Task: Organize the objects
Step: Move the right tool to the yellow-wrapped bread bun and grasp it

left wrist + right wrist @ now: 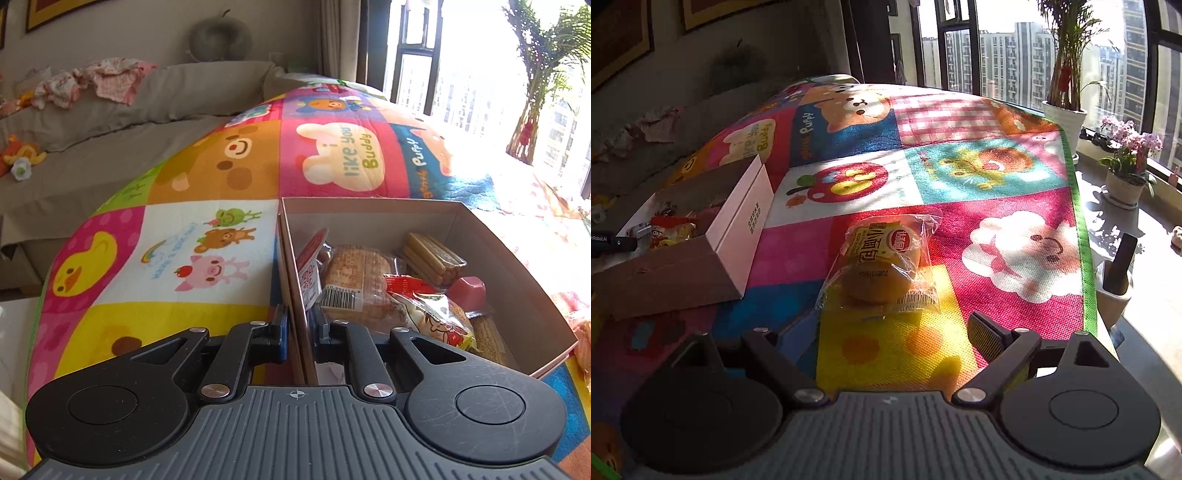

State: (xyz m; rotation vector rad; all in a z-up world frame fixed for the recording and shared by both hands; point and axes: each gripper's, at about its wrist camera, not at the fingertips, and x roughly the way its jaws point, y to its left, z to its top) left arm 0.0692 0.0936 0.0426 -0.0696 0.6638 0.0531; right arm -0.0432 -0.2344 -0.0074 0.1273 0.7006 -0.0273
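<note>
I see an open cardboard box [517,266] on the cartoon mat, packed with wrapped snacks [354,280]. A round bun in clear, yellow-printed wrap [882,266] lies flat nearby, apart from the box.

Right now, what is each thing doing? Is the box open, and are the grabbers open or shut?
Box: open, no lid on, holding many snacks.
Left gripper: shut on the box's wall.
Right gripper: open, holding nothing.
Wrapped bun: sealed in its bag, lying on the mat ahead of the right gripper, outside the box.
Mat: spread flat.
</note>
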